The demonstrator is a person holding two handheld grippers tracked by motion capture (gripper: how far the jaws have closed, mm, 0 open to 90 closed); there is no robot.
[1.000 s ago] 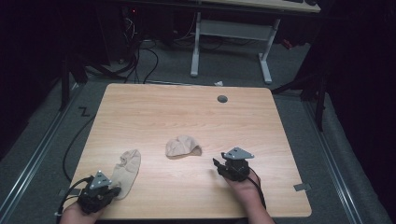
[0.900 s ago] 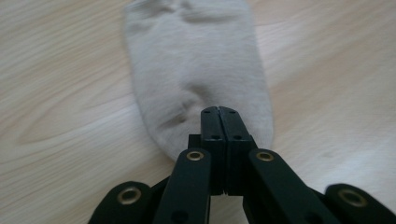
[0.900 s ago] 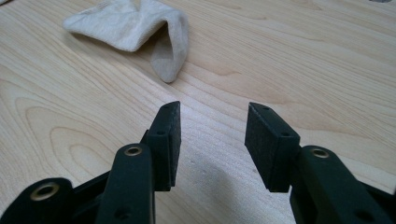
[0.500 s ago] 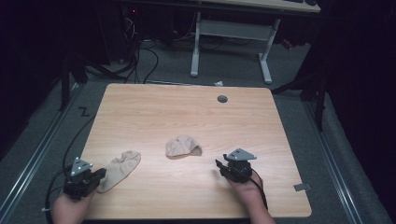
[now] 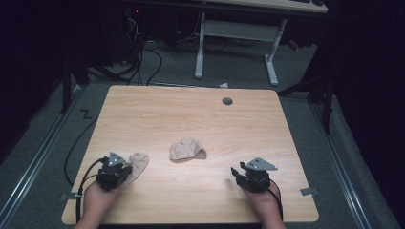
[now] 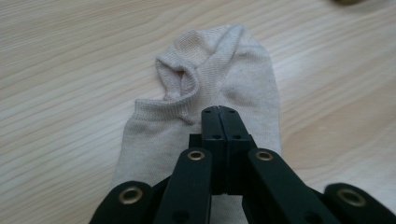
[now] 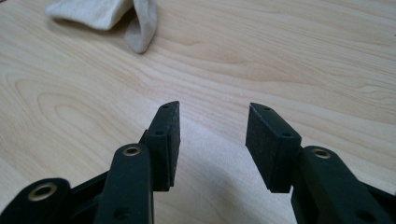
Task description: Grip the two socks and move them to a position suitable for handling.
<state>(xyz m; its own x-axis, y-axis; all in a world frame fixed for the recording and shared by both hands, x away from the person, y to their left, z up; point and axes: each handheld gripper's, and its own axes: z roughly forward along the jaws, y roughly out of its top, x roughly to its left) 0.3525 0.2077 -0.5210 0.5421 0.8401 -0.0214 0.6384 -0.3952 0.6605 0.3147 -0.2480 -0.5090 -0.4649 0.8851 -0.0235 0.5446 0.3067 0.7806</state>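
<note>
Pinching the flat sock, left gripper jaws meet.

Two beige ankle socks lie on the light wood-grain surface.

Sock A: positioned at the 7 o'clock area of the surface, near the front edge. It lies mostly flat, its cuff opening puckered and partly folded over. Its near end is pinched in the closed left hand-held gripper.

Sock B: positioned just toward 6 o'clock from the centre. It is crumpled into a rounded heap, with one edge folded under. It lies well apart from sock A.
</note>
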